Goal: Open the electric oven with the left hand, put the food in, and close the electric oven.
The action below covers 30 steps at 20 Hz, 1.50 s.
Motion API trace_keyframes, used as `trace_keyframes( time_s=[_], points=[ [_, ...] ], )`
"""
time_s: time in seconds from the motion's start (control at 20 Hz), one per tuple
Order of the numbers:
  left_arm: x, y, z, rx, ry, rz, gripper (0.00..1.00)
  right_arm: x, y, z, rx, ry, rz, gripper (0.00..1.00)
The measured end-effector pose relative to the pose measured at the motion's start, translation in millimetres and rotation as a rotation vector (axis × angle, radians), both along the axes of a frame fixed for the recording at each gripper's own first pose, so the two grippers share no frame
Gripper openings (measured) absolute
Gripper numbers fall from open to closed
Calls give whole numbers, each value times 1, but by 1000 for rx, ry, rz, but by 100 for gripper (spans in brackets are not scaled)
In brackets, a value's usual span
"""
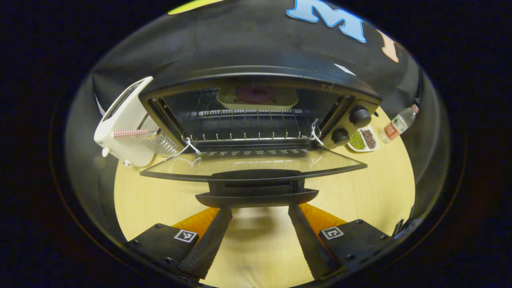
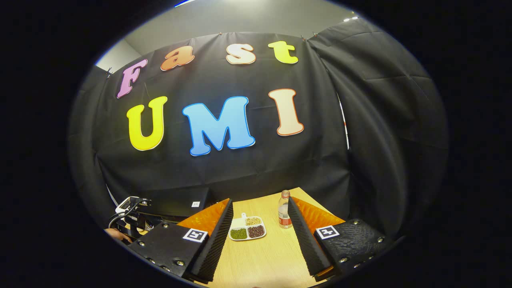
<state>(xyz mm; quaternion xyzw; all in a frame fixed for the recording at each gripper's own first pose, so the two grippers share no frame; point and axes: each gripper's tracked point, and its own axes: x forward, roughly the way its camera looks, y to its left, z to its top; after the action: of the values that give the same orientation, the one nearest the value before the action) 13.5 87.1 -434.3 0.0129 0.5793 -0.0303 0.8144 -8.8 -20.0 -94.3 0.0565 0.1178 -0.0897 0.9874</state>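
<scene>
Oven (image 1: 260,86) open, door (image 1: 252,164) lying flat | food dish (image 1: 257,98) already on the rack (image 1: 250,130), at the back | your left gripper (image 1: 260,212) spread at the door handle (image 1: 256,192), gripping nothing | right gripper (image 2: 260,216) spread, empty | left for you: shut the door.

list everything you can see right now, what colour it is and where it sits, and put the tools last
electric oven: one, black, table centre, door open and lying flat
food dish: one, pale with dark red food, on the oven's rack
toaster: one, white, left of oven
divided dish: one, white, holding green, brown and tan grains, right of oven
bottle: one, clear, red label, beside the divided dish
table: one, light wood
left tool: open, at the door handle
right tool: open, empty
</scene>
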Motion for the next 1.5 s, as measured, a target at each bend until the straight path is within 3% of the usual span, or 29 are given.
trace_keyframes(
  time_s=[0.1, 0.4, 0.45, 0.5, 0.55, 0.65, 0.7, 0.75, 0.8, 0.85, 0.9, 0.95, 1.0, 1.2, 1.5],
  points=[
    [6, 1, 5, 8, -21, -1, 96, -1, -3, -5, -9, 15, -2, 83],
    [33, 3, 23, 23, -105, 5, 100, -4, -5, -6, -22, 16, -1, 83],
    [35, -1, 28, 8, -125, 3, 92, -3, -4, -5, -20, 11, 2, 83],
    [36, -4, 34, -2, -144, 1, 100, -4, -4, -3, -17, 4, 7, 83],
    [38, -7, 42, -2, -173, -10, 100, -4, -4, -1, -20, -4, 10, 83],
    [41, -11, 68, -1, -255, -33, 92, -3, -2, 5, -32, -22, 23, 83],
    [41, -16, 86, -10, -315, -40, 92, -3, -1, 8, -37, -32, 33, 83],
    [44, -21, 108, -22, -384, -41, 100, -2, 1, 13, -38, -42, 46, 83],
    [45, -27, 133, -39, -464, -35, 100, -1, 7, 20, -41, -57, 61, 83],
    [45, -32, 160, -60, -538, -27, 92, 1, 10, 28, -47, -75, 75, 83],
    [44, -36, 189, -76, -614, -18, 100, 5, 14, 37, -50, -96, 89, 83],
    [42, -38, 221, -82, -691, -4, 96, 6, 18, 49, -47, -123, 102, 83],
    [35, -44, 256, -95, -769, 9, 100, 7, 22, 63, -44, -155, 109, 83],
    [-2, -51, 378, -91, -1053, 68, 100, 7, 45, 103, -60, -223, 174, 83],
    [-33, -46, 439, -59, -1156, 75, 100, -1, 72, 120, -66, -258, 215, 84]
  ],
)
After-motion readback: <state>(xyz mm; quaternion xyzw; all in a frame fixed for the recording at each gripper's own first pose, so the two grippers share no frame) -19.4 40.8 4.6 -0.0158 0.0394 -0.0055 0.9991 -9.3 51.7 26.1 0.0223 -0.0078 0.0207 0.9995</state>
